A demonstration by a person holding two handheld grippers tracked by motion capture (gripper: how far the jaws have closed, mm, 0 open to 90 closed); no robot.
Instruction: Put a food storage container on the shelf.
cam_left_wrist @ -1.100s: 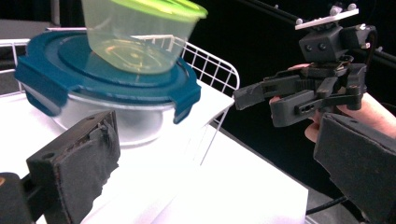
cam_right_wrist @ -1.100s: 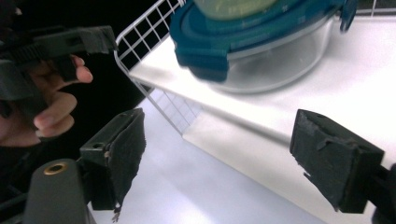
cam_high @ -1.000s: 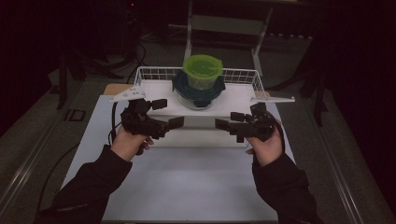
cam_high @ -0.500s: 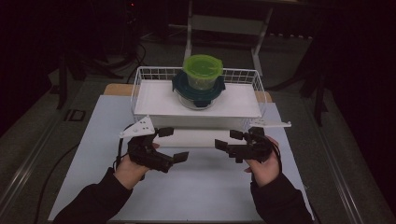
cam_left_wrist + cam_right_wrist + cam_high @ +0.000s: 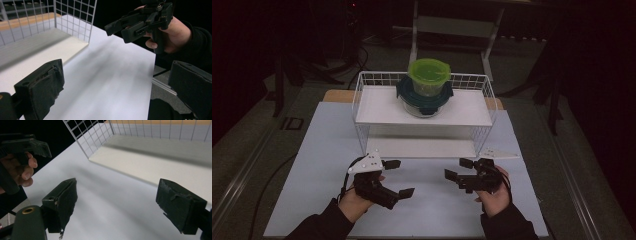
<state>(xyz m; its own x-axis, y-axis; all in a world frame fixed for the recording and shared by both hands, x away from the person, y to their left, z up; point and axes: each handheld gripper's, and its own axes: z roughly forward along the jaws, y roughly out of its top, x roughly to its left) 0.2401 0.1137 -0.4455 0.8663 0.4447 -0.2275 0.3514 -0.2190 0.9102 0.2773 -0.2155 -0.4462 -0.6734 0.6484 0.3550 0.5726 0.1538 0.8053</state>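
A white wire shelf rack [image 5: 377, 112] stands at the back of the table. On its top shelf a green-lidded container [image 5: 428, 72] sits stacked on a dark teal-lidded container [image 5: 424, 97]. My left gripper [image 5: 399, 177] hovers over the white mat in front of the rack's left half, open and empty. My right gripper [image 5: 457, 169] faces it from the right, also open and empty. In the left gripper view my own jaws [image 5: 116, 90] stand wide apart, with the right gripper [image 5: 140, 20] beyond them. In the right gripper view my jaws [image 5: 121, 203] are spread, with the rack's lower shelf [image 5: 160, 165] ahead.
A white mat [image 5: 322, 165] covers the table, and a strip of wooden tabletop [image 5: 337, 95] shows behind it. The lower shelf of the rack [image 5: 422, 147] is bare. Dark floor and metal stands surround the table.
Both hands have drawn back from the rack's front toward the near part of the mat. Both grippers stay open and empty.
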